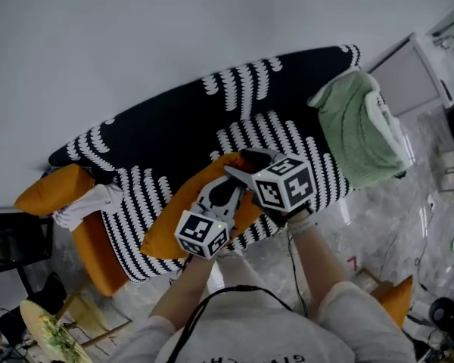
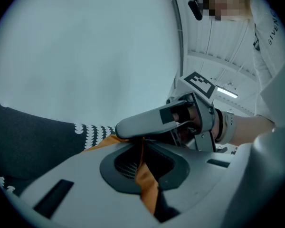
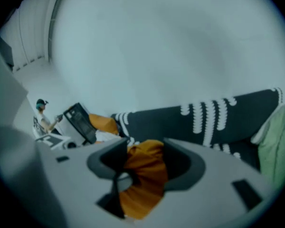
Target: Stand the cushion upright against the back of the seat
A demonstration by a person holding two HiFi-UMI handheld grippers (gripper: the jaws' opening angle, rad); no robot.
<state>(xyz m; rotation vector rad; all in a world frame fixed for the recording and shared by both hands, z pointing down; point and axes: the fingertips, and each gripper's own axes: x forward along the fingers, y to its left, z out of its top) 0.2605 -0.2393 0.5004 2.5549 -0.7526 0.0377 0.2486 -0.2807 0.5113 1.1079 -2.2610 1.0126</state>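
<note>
Since the long seat (image 1: 174,127), draped in a black throw with white scalloped stripes, runs its backrest across the upper middle of the head view, we judge the cover to be the chief danger: a cushion shoved hard against it could ruck the loose throw up or drag it off the back. Next comes the plump orange fabric cushion (image 1: 166,229), which lies tilted on the seat pad at the centre of that view. Its lower corner points to the bottom left and its upper end is under the two tools, not yet against the backrest. Being soft, it could sag and flop forward once let go. Our left gripper (image 2: 142,167) has its jaws closed on a thin fold of the orange cover, at the lower middle of its own view, and so slight a pinch could slip out if we lift the whole weight by it. Our right gripper (image 3: 142,170) has its jaws spread wide, with a fat bunch of the cushion sitting between them. By our reading the pads do not press it, so that side gives no support, and the two tools, close together, could knock
</note>
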